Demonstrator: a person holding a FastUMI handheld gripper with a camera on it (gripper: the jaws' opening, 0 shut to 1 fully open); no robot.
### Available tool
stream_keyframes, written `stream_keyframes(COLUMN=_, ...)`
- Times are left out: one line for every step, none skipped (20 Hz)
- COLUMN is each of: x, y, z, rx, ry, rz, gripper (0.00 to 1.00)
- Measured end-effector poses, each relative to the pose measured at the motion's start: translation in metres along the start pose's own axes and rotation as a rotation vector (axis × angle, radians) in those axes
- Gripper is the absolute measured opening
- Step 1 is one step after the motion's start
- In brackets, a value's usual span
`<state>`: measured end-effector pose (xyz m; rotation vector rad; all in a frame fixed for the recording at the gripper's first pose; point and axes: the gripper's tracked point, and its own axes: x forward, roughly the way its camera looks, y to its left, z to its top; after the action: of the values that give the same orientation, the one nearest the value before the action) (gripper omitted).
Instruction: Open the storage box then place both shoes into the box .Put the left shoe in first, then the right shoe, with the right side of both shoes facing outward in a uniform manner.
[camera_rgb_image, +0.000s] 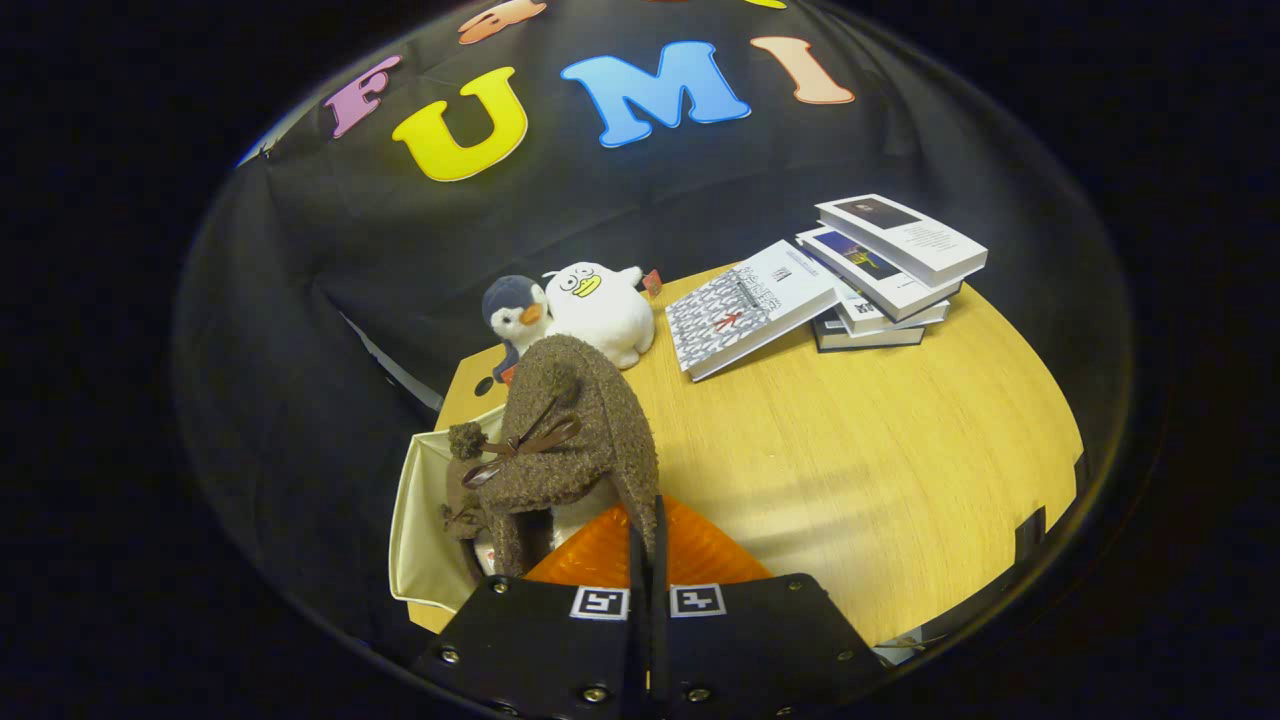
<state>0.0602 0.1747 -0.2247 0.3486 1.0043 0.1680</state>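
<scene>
A brown fuzzy slipper (575, 430) hangs pinched in the claw (650, 530), whose two orange fingers (700, 550) are pressed close together on the slipper's rear edge. The slipper's long axis runs away from the claw toward eleven o'clock, its toe end pointing at the far edge of the surface and a dark bow (530, 445) on top.

Just below and to the nine o'clock side of the held slipper sits the open storage box (425, 530), a cream fabric bin at the near left corner of the surface. Inside it, part of a second brown slipper (462, 500) shows, mostly hidden by the one in the claw. Judging from this, the held slipper is the second to go in, and the coming move is a short drop down and to nine o'clock into the box.

The round wooden surface (850, 470) spreads out toward three o'clock. Toward twelve o'clock sit a plush penguin (515, 312) and a white plush duck (600, 310), touching each other. Toward one o'clock lies a loose stack of books (880, 270). Black cloth walls the booth behind.
</scene>
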Motion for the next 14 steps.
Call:
stream_keyframes(x=0.003, y=0.012, z=-0.001, rx=0.001, ry=0.0, rz=0.013, gripper=0.01)
stream_keyframes(x=0.006, y=0.024, z=-0.002, rx=0.002, ry=0.0, rz=0.026, gripper=0.01)
stream_keyframes(x=0.009, y=0.036, z=-0.003, rx=0.004, ry=0.003, rz=0.037, gripper=0.01)
stream_keyframes(x=0.013, y=0.047, z=-0.005, rx=0.005, ry=0.006, rz=0.048, gripper=0.01)
stream_keyframes(x=0.016, y=0.058, z=-0.007, rx=0.007, ry=0.009, rz=0.06, gripper=0.01)
stream_keyframes(x=0.02, y=0.069, z=-0.009, rx=0.01, ry=0.012, rz=0.072, gripper=0.01)
stream_keyframes(x=0.024, y=0.078, z=-0.012, rx=0.009, ry=0.016, rz=0.082, gripper=0.01)
stream_keyframes(x=0.027, y=0.087, z=-0.015, rx=0.008, ry=0.021, rz=0.087, gripper=0.01)
stream_keyframes(x=0.03, y=0.095, z=-0.018, rx=0.009, ry=0.024, rz=0.09, gripper=0.01)
stream_keyframes(x=0.033, y=0.101, z=-0.021, rx=0.006, ry=0.03, rz=0.09, gripper=0.01)
stream_keyframes(x=0.036, y=0.105, z=-0.022, rx=0.007, ry=0.027, rz=0.088, gripper=0.01)
stream_keyframes(x=0.038, y=0.109, z=-0.022, rx=0.011, ry=0.026, rz=0.087, gripper=0.01)
stream_keyframes(x=0.039, y=0.112, z=-0.022, rx=0.018, ry=0.023, rz=0.086, gripper=0.01)
stream_keyframes(x=0.04, y=0.115, z=-0.02, rx=0.022, ry=0.01, rz=0.087, gripper=0.01)
